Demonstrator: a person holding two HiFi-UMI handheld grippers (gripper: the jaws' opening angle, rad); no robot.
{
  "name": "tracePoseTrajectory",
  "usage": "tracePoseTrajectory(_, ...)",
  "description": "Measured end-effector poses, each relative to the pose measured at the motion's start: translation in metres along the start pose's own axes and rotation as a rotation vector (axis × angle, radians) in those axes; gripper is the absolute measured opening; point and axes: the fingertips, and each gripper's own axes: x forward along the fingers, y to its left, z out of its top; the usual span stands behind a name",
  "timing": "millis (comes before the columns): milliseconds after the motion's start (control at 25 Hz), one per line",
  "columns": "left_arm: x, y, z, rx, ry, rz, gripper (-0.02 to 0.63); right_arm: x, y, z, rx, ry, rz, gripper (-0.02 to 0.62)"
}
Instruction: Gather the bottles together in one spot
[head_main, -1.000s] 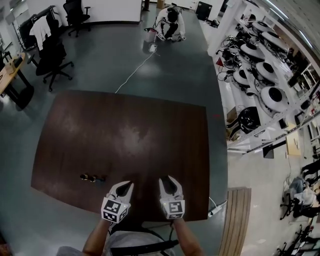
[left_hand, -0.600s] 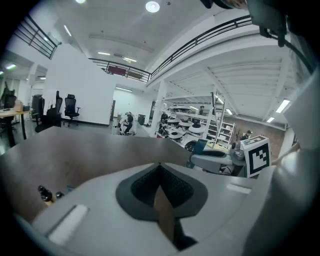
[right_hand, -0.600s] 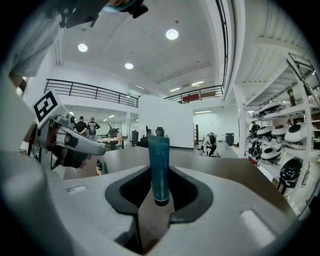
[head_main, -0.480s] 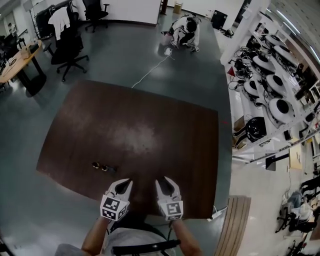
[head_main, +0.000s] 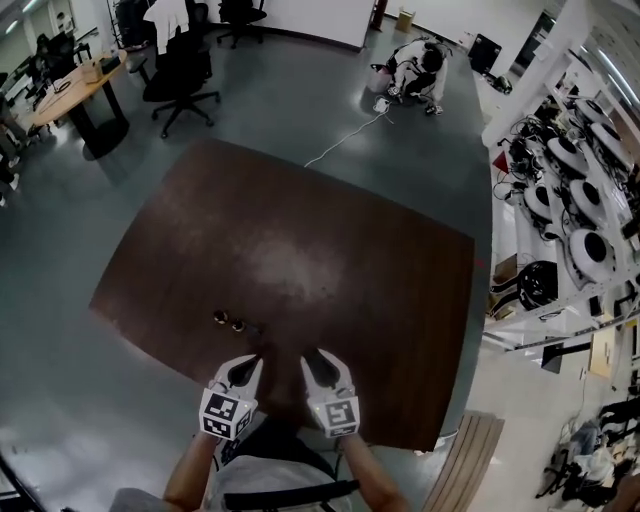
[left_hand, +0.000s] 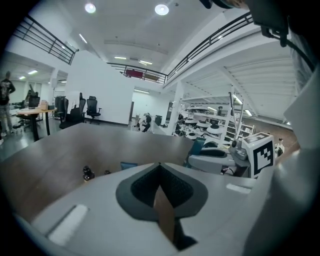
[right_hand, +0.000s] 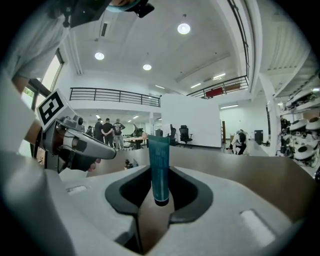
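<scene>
The small dark bottles (head_main: 228, 321) stand close together on the dark brown wooden worktop (head_main: 300, 230), near its 7 o'clock edge. The left white hand-held gripper (head_main: 254, 360) is at 5 o'clock of them. The right white hand-held gripper (head_main: 309, 354) is beside it at 3 o'clock, both over the 6 o'clock edge. A teal plastic tube (right_hand: 159, 165) stands upright between the right one's jaws. On the grey floor (head_main: 250, 110), a crouching person (head_main: 418, 68) is past 1 o'clock. Black office chairs (head_main: 185, 70) stand at 11 o'clock and white shelving (head_main: 575, 190) at 2 o'clock.

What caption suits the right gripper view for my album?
The right gripper clasps an upright teal tube over a brown table.
</scene>
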Motion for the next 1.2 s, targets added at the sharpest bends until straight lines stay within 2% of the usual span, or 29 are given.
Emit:
tracePoseTrajectory(360,-0.008,0.036,-0.012,-0.044,-0.013,0.091,0.000,0.044,0.030,-0.011,-0.015,0.029,0.126,0.109)
tracePoseTrajectory(600,-0.009,0.052,-0.025,-0.078,-0.016,0.130,0.000,0.068,0.041,-0.034,-0.025,0.050,0.185,0.109)
tracePoseTrajectory(1200,-0.019,0.079,-0.042,-0.121,-0.012,0.186,0.000,0.090,0.054,-0.060,-0.014,0.081,0.223,0.109)
